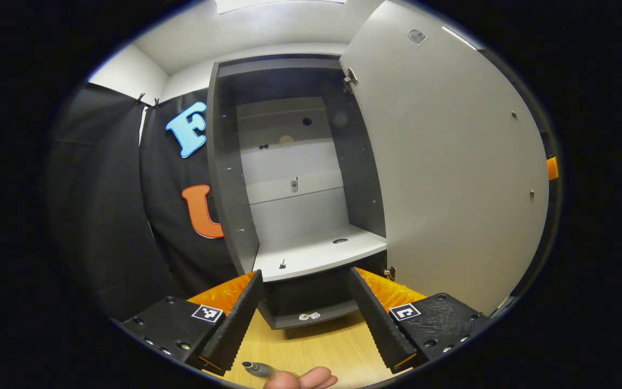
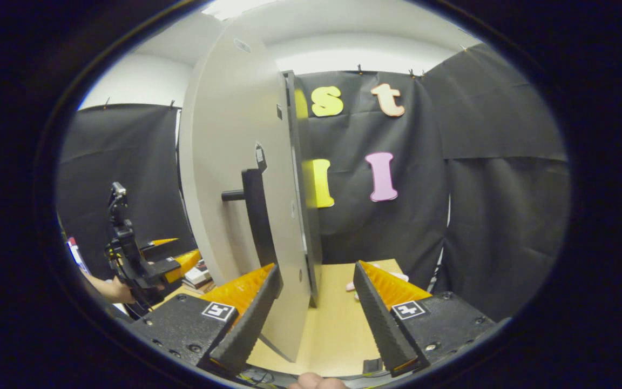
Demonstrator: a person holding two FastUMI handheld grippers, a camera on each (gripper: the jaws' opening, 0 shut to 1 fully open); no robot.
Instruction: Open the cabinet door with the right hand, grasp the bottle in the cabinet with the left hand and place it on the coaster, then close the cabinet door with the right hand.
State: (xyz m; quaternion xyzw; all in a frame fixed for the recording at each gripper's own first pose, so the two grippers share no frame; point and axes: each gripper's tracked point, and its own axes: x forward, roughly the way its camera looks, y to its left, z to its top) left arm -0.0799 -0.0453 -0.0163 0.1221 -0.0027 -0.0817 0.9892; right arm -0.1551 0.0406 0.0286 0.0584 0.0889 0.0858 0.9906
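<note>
A: Status? Cabinet (image 1: 295, 178) looks bare inside, door (image 1: 451, 178) swung wide.

B: Yep, shelf (image 1: 319, 254) holds no bottle, and I can't spot the bottle or coaster anywhere. So I'd judge closing is the step.

A: Jaws?

B: Left gripper (image 1: 305, 319) spread apart, holding nothing, low over the table (image 1: 311, 351). Right gripper (image 2: 316, 319) also spread, the door's edge between its fingers, handle (image 2: 251, 216) just above.

A: Tip?

B: Push the door panel flat, keep the left one out of its swing.
</note>
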